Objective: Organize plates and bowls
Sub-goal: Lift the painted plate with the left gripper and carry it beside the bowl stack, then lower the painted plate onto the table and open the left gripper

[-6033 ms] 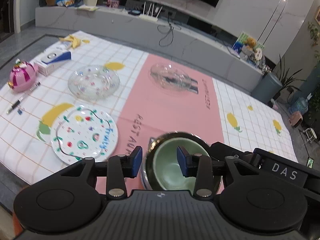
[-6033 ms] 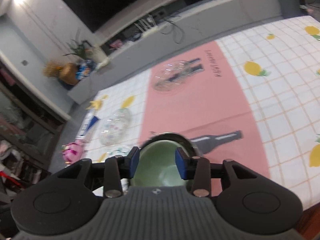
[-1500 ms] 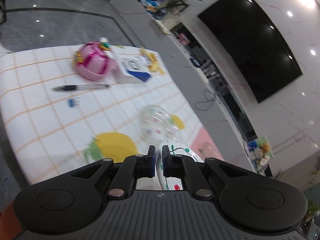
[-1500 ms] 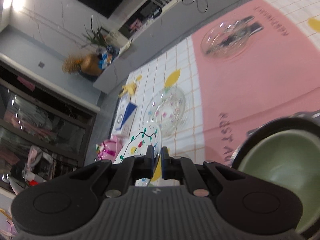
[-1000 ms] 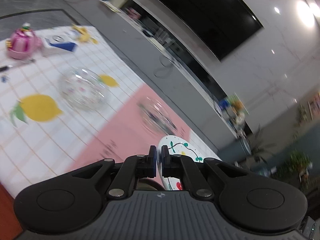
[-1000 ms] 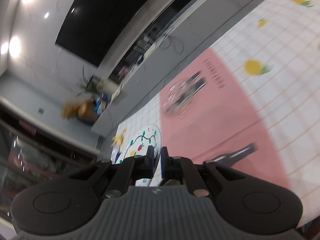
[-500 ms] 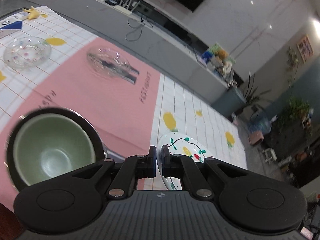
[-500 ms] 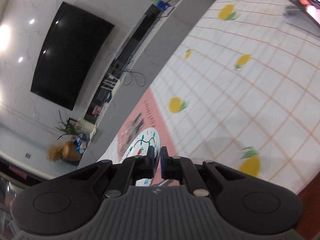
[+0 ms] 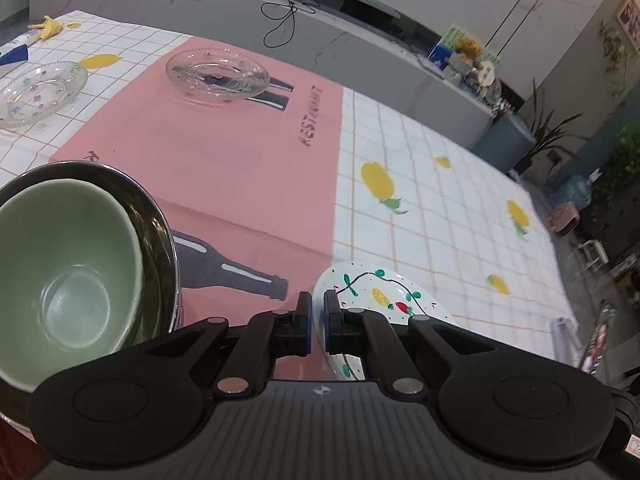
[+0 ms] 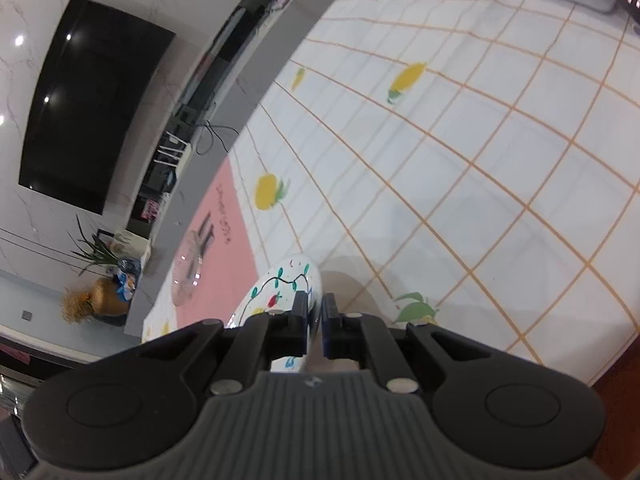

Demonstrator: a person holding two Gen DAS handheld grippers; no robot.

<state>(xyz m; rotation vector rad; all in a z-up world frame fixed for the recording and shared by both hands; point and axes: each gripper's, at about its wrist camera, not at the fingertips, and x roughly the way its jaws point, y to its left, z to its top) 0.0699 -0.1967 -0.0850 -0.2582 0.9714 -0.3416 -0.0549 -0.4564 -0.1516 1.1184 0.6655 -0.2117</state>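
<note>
Both grippers pinch opposite rims of the white painted plate (image 9: pixel 380 294), decorated with fruit and green vines. My left gripper (image 9: pixel 316 316) is shut on its near rim, and the plate hangs low over the tablecloth's white grid part. My right gripper (image 10: pixel 314 312) is shut on the plate (image 10: pixel 280 284) from the other side. A green ceramic bowl (image 9: pixel 60 276) sits nested inside a steel bowl (image 9: pixel 160 224) at the left. A clear glass dish (image 9: pixel 218 76) stands farther back on the pink strip, and a dotted glass plate (image 9: pixel 38 92) lies at far left.
The tablecloth (image 9: pixel 440 208) has a white grid with lemons to the right of the pink strip. The table's front edge (image 10: pixel 616 364) runs close by on the right. A grey TV bench (image 9: pixel 320 40) runs behind the table.
Both grippers have carried the painted plate from the left side of the table, past the nested bowls, to the white grid area on the right, and lowered it closer to the cloth.
</note>
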